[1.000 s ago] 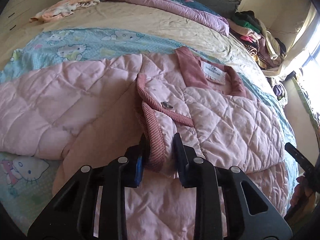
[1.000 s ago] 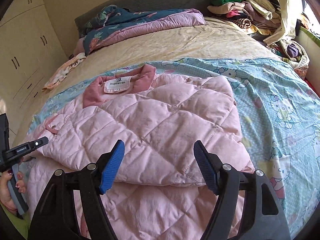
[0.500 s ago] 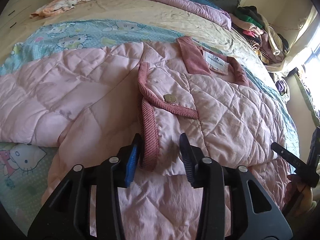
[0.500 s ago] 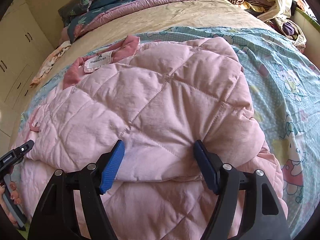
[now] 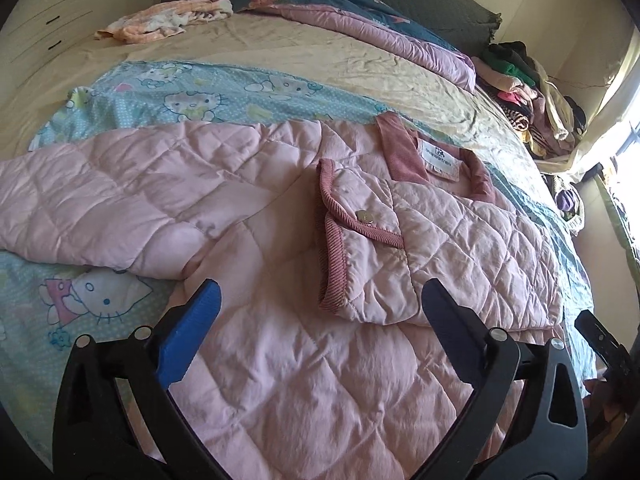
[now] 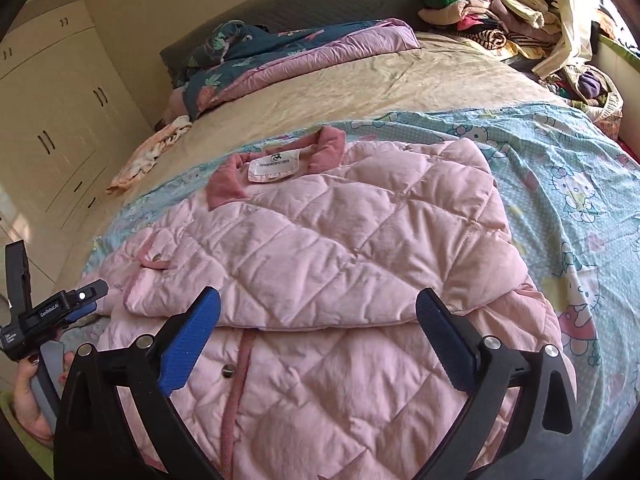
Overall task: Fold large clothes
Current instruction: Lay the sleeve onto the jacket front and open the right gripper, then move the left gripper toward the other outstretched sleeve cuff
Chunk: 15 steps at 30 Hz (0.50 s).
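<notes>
A pink quilted jacket [image 5: 280, 360] [image 6: 340, 248] lies on the bed, its collar and white label [image 5: 438, 158] [image 6: 274, 164] at the far end. The right sleeve is folded across the body, with its ribbed cuff [image 5: 334, 252] and snap button on top. The left sleeve [image 5: 100, 200] stretches out to the left. My left gripper [image 5: 320, 312] hovers just short of the cuff, jaws opening wide, nothing between them. My right gripper [image 6: 318, 316] hangs over the folded sleeve's near edge, jaws opening too and free of the fabric.
A blue cartoon-cat sheet [image 5: 192, 100] [image 6: 572, 184] lies under the jacket on a beige bed. A dark floral quilt [image 6: 280, 52] sits at the head, a clothes pile [image 6: 492, 20] in the far right corner, a small garment [image 5: 164, 20] far left. Cupboards [image 6: 52, 120] line the left wall.
My left gripper let go of the ribbed cuff, opened wide and drew back. The right gripper widened and pulled back from the folded sleeve. The sleeve stays folded on the body.
</notes>
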### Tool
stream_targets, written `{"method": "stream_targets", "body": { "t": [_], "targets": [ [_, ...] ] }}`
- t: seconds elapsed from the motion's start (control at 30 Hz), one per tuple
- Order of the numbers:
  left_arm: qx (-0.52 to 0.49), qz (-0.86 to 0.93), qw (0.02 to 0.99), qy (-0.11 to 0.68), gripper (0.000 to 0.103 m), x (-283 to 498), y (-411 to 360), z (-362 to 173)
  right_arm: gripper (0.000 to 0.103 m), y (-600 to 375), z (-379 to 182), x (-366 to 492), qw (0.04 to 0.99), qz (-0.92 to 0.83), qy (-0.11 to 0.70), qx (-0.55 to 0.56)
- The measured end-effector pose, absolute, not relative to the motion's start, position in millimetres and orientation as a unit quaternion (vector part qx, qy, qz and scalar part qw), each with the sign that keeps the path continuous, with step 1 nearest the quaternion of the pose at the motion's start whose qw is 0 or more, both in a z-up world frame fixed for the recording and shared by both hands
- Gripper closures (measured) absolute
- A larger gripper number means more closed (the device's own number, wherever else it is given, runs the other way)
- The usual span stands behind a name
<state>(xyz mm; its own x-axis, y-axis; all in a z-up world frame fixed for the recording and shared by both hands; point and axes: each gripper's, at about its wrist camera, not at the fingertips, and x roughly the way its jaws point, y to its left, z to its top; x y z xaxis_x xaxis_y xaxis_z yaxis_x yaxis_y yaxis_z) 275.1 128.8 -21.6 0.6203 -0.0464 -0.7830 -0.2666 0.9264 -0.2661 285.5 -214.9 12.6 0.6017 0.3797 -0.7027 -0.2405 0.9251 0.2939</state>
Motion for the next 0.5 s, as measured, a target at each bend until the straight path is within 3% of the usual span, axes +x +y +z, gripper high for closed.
{"method": "stream_targets", "body": {
  "t": [0.5],
  "targets": [
    [-0.191, 0.091, 0.881, 0.423, 0.009, 236.2, 167.3, -13.6, 0.004, -152.9, 48.6, 251.4, 0.892, 0.227, 0.385, 0.066]
  ]
}}
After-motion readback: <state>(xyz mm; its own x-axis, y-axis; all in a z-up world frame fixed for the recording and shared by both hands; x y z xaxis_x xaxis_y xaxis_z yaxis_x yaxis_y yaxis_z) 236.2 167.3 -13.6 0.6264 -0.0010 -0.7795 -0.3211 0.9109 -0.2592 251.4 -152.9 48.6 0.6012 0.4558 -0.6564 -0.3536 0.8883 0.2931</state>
